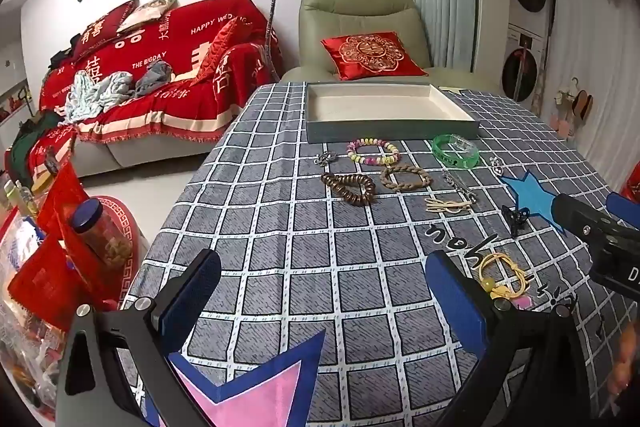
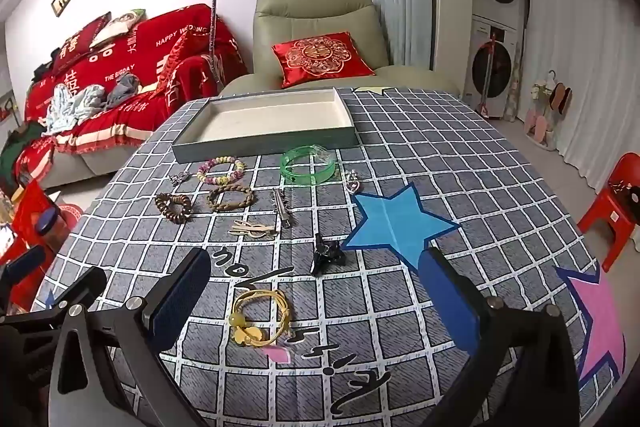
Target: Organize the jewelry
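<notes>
1. A grey checked tablecloth (image 2: 400, 147) covers the table; behind it are a red sofa (image 2: 120, 67) and a green armchair (image 2: 316, 15).
2. The jewelry lies loose in front of the empty tray (image 2: 264, 143).
3. The yellow bracelet (image 2: 258, 315) lies between the wide-open jaws of the right gripper (image 2: 320, 307).
4. The left gripper (image 1: 324, 303) is also wide open, holding nothing.

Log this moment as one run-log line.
stage: start | left gripper: open, empty | right gripper: open, empty, nearest yellow bracelet | tray: empty | jewelry: all on tablecloth
</notes>
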